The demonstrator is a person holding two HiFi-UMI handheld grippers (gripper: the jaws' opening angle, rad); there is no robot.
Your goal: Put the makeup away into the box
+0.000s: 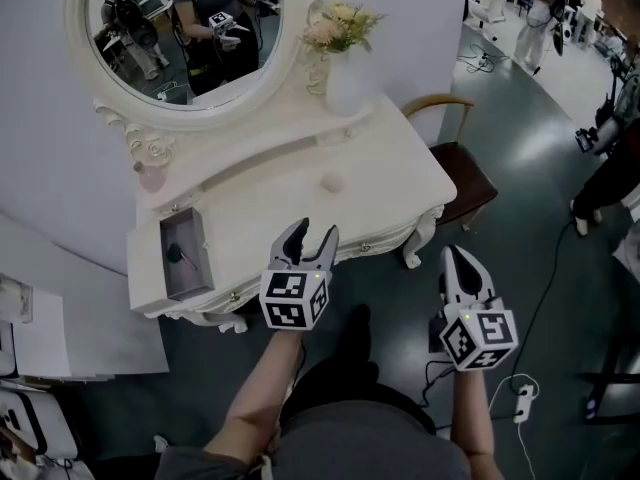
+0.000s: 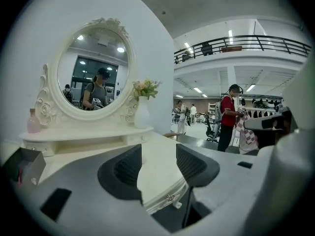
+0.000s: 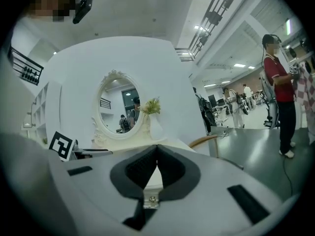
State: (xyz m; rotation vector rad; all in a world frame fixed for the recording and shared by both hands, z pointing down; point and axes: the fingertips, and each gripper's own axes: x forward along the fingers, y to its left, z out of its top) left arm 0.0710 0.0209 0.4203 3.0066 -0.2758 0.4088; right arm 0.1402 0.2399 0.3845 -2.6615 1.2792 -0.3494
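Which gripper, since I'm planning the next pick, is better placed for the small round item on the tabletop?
Probably left. The left gripper hovers at the front edge of the table, jaws open and empty, near the round item. The right gripper is shut, out over the floor.

On 1 white dressing table [image 1: 300,203]: 1 oval mirror [image 1: 180,38] far, 1 vase of flowers [image 1: 345,78] far right, 1 pink bottle [image 1: 150,176] far left, 1 open box [image 1: 207,258] near left, 1 pale round item [image 1: 332,182] mid-table. 1 chair [image 1: 465,178] stands right.
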